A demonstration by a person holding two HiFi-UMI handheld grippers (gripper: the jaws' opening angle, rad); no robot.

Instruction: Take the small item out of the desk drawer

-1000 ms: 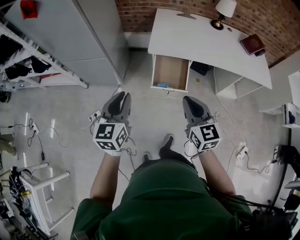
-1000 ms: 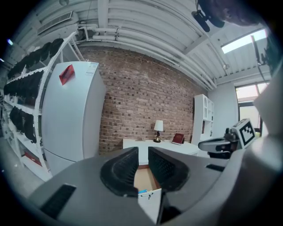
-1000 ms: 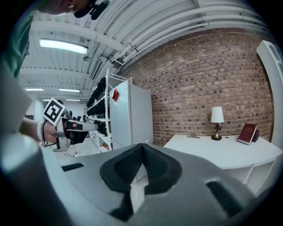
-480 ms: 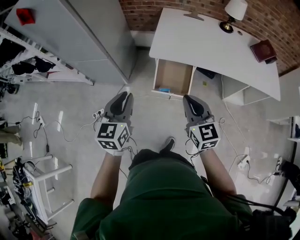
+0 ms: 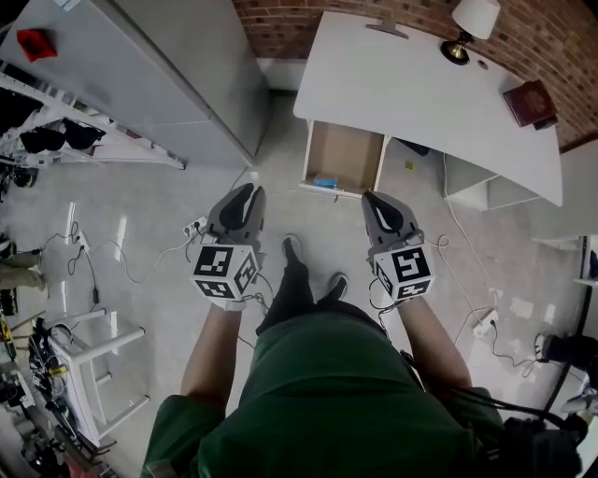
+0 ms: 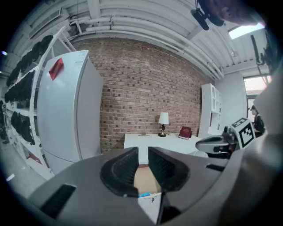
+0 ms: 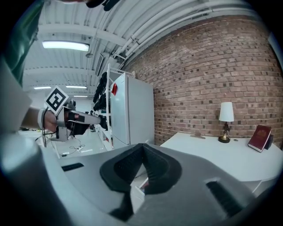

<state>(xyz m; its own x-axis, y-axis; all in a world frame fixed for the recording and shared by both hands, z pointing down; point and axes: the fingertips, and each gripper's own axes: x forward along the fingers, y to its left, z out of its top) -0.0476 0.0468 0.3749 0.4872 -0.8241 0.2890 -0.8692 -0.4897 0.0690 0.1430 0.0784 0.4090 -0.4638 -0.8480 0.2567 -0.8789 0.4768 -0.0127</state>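
Note:
The white desk (image 5: 420,84) stands against the brick wall with its wooden drawer (image 5: 343,149) pulled open. A small blue item (image 5: 325,182) lies at the drawer's front edge; in the left gripper view the blue item (image 6: 143,194) shows between the jaws, far off. My left gripper (image 5: 245,193) (image 6: 142,164) hangs over the floor short of the drawer, its jaws a narrow gap apart and empty. My right gripper (image 5: 372,199) (image 7: 142,148) is level with it on the right, shut on nothing. Both point toward the desk.
A lamp (image 5: 467,23) and a red book (image 5: 530,101) sit on the desk. A tall white cabinet (image 5: 177,65) and a rack (image 5: 56,131) stand at the left. Cables and a power strip (image 5: 193,227) lie on the floor. A white shelf unit (image 5: 476,182) sits under the desk's right end.
Both grippers have moved forward toward the desk, and the drawer now lies closer to them. The person's left foot has stepped forward between the grippers.

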